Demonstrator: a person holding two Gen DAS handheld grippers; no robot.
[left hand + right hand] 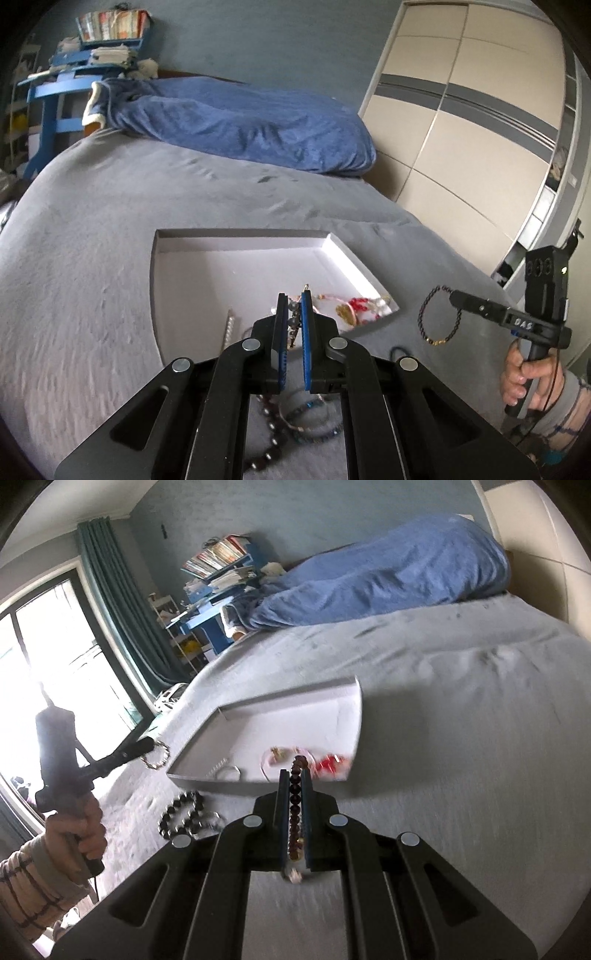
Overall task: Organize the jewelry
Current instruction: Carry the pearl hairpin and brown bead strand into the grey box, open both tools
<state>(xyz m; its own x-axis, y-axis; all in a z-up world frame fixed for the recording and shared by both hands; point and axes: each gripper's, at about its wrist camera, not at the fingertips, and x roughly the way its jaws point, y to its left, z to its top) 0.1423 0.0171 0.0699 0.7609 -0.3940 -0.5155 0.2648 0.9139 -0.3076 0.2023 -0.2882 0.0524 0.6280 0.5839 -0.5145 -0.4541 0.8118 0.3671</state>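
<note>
Pinching beaded bracelets over a grey bed, both grippers.
Left gripper (294, 295) clamps a grey bead strand (293, 317); right gripper (294, 771), marked "DAS", clamps a dark brown bead bracelet (295, 805) near the shallow white cardboard tray (317, 694).

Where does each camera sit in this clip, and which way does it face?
Left wrist: on the left gripper, looking along its fingers over the white tray toward the wardrobe; right gripper, dark bead bracelet and right hand show.
Right wrist: on the right gripper, facing the tray and window; left gripper and left hand show.
Shared: tray, grey bed, blue blanket.
</note>
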